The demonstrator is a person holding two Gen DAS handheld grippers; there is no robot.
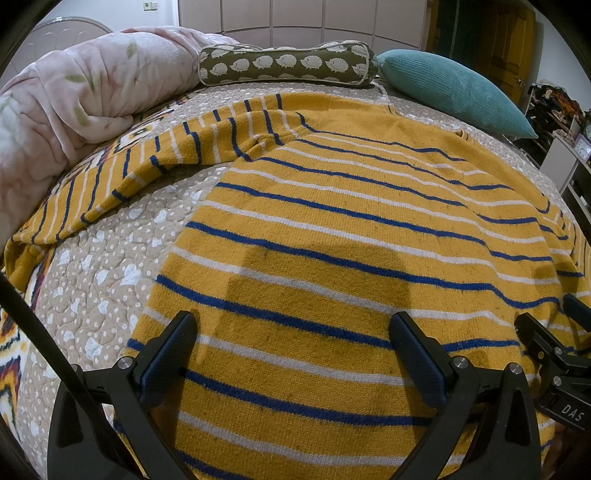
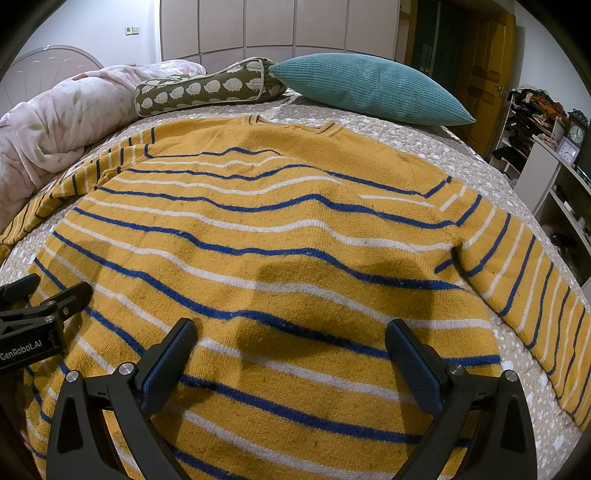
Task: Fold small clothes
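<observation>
One fuzzy knitted mustard sweater (image 2: 280, 236), striped blue and white, is lying flat on the quilted bedspread (image 1: 99, 266); both the left gripper (image 1: 291, 354) and right gripper (image 2: 291, 354) are hovering wide apart, empty.

A quilted beige bedspread (image 2: 424, 147) dotted with white hearts covers the bed. At its far edge lie a teal ribbed cushion (image 2: 369, 88), a brown bolster (image 1: 288, 66) printed with pale hedgehogs, and a rumpled pink floral duvet (image 1: 74, 99) (bunched against the pale headboard (image 2: 48, 70)). Behind stand pale wardrobe doors (image 2: 277, 26) and a wooden door (image 2: 487, 62). To the right, white shelves (image 2: 561, 195) carry two clocks (image 2: 575, 134) and heaped clutter.
</observation>
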